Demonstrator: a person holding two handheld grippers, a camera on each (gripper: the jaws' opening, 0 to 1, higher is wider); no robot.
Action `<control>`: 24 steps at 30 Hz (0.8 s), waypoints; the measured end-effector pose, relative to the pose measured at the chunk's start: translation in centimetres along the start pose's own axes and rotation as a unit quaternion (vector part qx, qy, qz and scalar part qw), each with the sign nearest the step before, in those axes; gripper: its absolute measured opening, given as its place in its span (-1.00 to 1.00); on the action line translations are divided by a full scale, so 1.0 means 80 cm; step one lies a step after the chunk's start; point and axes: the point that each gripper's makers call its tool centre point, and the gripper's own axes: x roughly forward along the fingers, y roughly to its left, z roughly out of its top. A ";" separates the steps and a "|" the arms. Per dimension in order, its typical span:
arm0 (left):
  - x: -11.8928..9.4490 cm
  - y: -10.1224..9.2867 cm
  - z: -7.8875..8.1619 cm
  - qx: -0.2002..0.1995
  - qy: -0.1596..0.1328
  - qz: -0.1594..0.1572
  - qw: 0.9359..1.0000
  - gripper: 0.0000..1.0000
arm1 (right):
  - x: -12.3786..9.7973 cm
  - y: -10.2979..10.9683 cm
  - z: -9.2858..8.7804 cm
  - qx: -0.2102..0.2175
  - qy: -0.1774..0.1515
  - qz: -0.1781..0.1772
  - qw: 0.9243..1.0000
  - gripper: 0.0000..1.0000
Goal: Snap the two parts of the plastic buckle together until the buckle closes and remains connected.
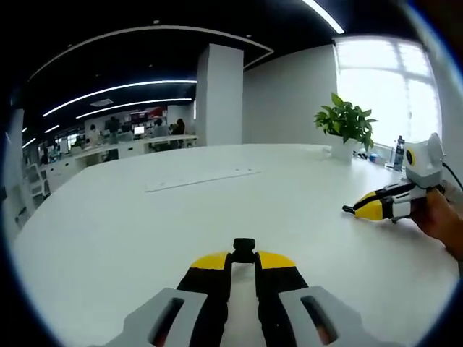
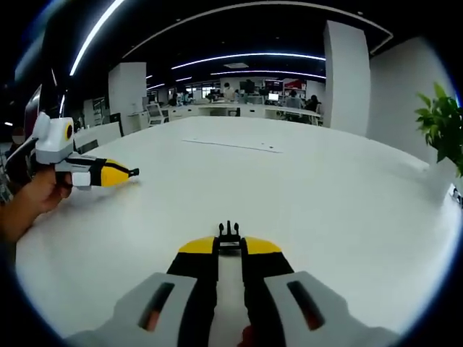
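While both grippers clamp buckle halves (image 1: 244, 246), prongs (image 2: 229, 233) face right's camera.

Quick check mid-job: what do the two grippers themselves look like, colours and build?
Both match. The left gripper and right gripper each have black jaws capped with yellow, on light grey bodies with dark slots. Seen from the side, each carries a white box with a yellow-ringed lens. A thin dark cable trails from the right one.

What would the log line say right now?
left gripper: shut on buckle socket | right gripper: shut on pronged buckle half | halves apart | table
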 end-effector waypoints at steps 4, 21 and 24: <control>-0.006 -0.001 0.001 0.001 -0.002 0.001 1.000 -0.76 | 0.000 0.003 -0.002 -0.005 0.003 0.003 1.000 -0.75; -0.037 -0.013 0.004 0.017 -0.011 -0.002 1.000 -0.76 | -0.024 0.017 0.006 -0.015 -0.001 0.007 1.000 -0.75; -0.045 -0.023 0.006 0.015 -0.018 -0.021 1.000 -0.76 | -0.026 0.025 0.003 -0.018 0.004 0.016 1.000 -0.75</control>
